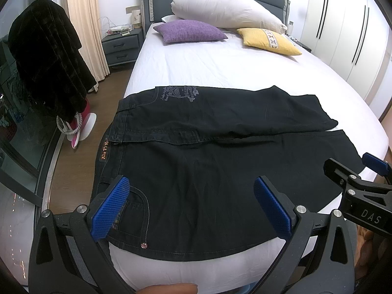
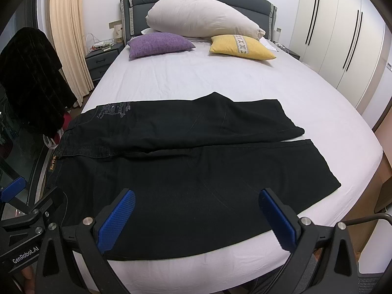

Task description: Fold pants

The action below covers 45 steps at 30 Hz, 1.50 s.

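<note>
Black denim pants [image 1: 208, 152] lie spread flat across the foot of the white bed [image 1: 220, 71], waistband at the left, both legs running to the right. They also show in the right wrist view [image 2: 191, 161]. My left gripper [image 1: 193, 208] is open with blue pads, hovering above the near waist and pocket area. My right gripper [image 2: 196, 218] is open above the near leg. Neither touches the cloth. The right gripper also shows at the right edge of the left wrist view [image 1: 362, 183]; the left one shows in the right wrist view [image 2: 27, 210].
A large white pillow [image 1: 225, 9], a purple cushion [image 1: 191, 33] and a yellow cushion [image 1: 269, 40] lie at the headboard. A dark garment [image 1: 46, 56] hangs at the left by a nightstand [image 1: 121, 46]. White wardrobes [image 1: 348, 29] line the right wall.
</note>
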Tool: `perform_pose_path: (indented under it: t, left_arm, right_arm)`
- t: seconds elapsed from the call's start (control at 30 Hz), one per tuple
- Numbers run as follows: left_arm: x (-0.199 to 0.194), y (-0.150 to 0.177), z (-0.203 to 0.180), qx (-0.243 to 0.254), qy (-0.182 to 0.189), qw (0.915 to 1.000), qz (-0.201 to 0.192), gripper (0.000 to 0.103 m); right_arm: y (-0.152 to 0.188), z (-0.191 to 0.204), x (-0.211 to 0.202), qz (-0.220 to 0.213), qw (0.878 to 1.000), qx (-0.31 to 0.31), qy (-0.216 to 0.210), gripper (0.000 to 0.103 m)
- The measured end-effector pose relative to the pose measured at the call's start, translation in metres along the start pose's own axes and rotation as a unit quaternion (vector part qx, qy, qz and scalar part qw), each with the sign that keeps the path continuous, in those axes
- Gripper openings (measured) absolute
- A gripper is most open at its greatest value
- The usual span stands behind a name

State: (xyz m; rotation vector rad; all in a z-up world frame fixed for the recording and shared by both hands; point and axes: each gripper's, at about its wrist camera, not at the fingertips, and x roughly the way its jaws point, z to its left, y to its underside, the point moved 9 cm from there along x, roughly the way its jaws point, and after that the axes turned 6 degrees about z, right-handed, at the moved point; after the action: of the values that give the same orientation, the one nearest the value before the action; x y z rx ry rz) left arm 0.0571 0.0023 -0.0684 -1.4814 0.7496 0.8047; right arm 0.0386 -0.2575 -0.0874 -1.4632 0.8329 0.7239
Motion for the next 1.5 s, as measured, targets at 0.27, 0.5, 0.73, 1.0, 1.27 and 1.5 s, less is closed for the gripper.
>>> perform_pose_path:
  t: [0.27, 0.5, 0.73, 1.0, 1.27, 1.5]
  left_arm:
    - [-0.0002, -0.0001, 0.0002, 0.0, 0.0, 1.0, 0.0, 0.103]
    - [0.0002, 0.0, -0.0001, 0.001, -0.001, 1.0, 0.001, 0.103]
    - [0.0019, 0.0013, -0.0006, 0.0, 0.0, 1.0, 0.002, 0.103]
    - [0.002, 0.0013, -0.0007, 0.0, 0.0, 1.0, 0.002, 0.103]
    - [0.0021, 0.0013, -0.0007, 0.001, -0.001, 1.0, 0.002, 0.103]
    - [0.0043, 0.0049, 0.0008, 0.0, 0.0, 1.0, 0.003, 0.103]
  right_arm:
    - [0.0002, 0.0002, 0.0007, 0.001, 1.0, 0.0, -0.001, 0.103]
    - [0.0007, 0.0002, 0.0014, 0.002, 1.0, 0.0, 0.0, 0.103]
    - [0.0031, 0.0006, 0.0032, 0.003, 1.0, 0.0, 0.0, 0.103]
    - [0.0052, 0.0012, 0.0043, 0.004, 1.0, 0.0, -0.001, 0.103]
    - [0.0054, 0.0016, 0.0047, 0.005, 1.0, 0.0, -0.001, 0.103]
    - [0.0065, 0.0015, 0.0052, 0.006, 1.0, 0.0, -0.001, 0.103]
